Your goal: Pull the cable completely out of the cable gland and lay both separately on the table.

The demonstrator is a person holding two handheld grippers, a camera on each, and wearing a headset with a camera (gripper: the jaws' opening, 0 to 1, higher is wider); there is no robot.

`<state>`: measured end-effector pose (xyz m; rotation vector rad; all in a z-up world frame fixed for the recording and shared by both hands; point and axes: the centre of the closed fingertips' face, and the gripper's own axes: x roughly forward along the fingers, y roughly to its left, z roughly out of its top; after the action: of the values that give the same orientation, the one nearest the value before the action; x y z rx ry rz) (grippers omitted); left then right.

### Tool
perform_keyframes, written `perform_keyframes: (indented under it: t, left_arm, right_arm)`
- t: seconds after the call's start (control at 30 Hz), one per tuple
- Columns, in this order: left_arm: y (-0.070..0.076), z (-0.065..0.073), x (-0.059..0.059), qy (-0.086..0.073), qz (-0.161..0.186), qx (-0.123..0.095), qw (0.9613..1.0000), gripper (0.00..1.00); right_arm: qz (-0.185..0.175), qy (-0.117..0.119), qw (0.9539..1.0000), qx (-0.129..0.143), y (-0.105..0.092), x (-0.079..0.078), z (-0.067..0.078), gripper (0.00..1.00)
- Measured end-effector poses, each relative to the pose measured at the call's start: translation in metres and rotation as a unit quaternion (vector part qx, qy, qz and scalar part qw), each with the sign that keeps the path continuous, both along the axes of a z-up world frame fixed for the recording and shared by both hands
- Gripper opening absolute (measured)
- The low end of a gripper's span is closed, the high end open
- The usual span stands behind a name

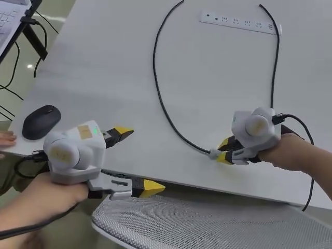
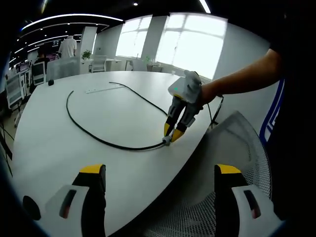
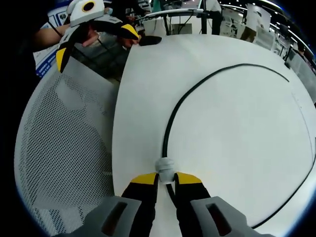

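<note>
The right gripper has its yellow fingertips drawn close together. They are clamped on the black cable just behind the white cable gland, which sits against the tips with the cable running through it. We find this grip low over the table, close to its near edge and towards its right side. We cannot tell whether the gland rests on the surface. From the gland the cable sweeps away in a wide loop towards the far edge. It passes near the white power strip lying along that edge, then returns down the right side towards the right gripper. The left gripper has its fingers wide apart and holds nothing. One tip lies over the table's near edge; the other lies beyond it, above a mesh chair. In the left gripper view we see the gland well ahead, between the two jaws. A dark mouse rests at the near left corner.
</note>
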<state>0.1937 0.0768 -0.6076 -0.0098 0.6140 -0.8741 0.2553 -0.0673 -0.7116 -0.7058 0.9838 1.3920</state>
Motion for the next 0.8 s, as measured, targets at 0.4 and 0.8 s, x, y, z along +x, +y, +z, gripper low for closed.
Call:
perform_keyframes:
  t: [0.4,0.8]
  left_arm:
    - [0.001,0.000,0.000,0.001,-0.003,-0.002,1.0000,0.91]
    - [-0.004,0.009,0.008,-0.009,-0.023,-0.004,0.9997,0.90]
  right_arm:
    - [-0.005,0.005,1.0000,-0.003,0.000,-0.001,0.001,0.08]
    - [-0.025,0.002,0.9997,0.007,0.003,-0.005,0.025,0.07]
